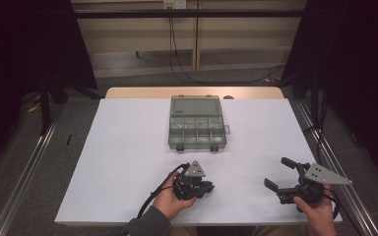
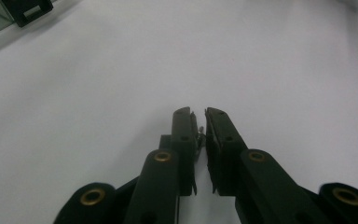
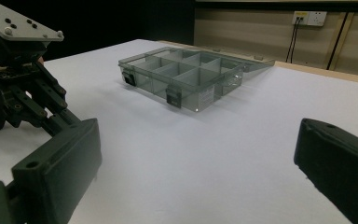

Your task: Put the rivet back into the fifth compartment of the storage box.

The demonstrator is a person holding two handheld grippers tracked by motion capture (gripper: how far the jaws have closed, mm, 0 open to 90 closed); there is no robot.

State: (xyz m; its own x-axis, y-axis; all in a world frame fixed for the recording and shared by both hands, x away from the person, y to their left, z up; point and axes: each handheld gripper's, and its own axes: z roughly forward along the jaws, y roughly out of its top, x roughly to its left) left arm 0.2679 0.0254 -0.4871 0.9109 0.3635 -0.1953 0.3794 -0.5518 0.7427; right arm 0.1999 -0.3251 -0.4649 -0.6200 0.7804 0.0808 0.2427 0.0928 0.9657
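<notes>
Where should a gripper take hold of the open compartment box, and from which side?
Probably the box is best gripped by its near front wall between the two black latches, coming from the person's side. It lies flat with the lid folded back behind, so the far edge is blocked. The wall is thin and upright, suiting the wide-open right gripper. The left gripper looks nearly closed on something small.

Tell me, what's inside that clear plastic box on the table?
The compartment box lies open, and the cells facing the cameras look empty. Its front wall hides the floor of the nearest cells, so something tiny there couldn't be seen.

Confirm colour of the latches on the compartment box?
Black latches on a clear, grey-tinted compartment box; right gripper view shows it best.
</notes>
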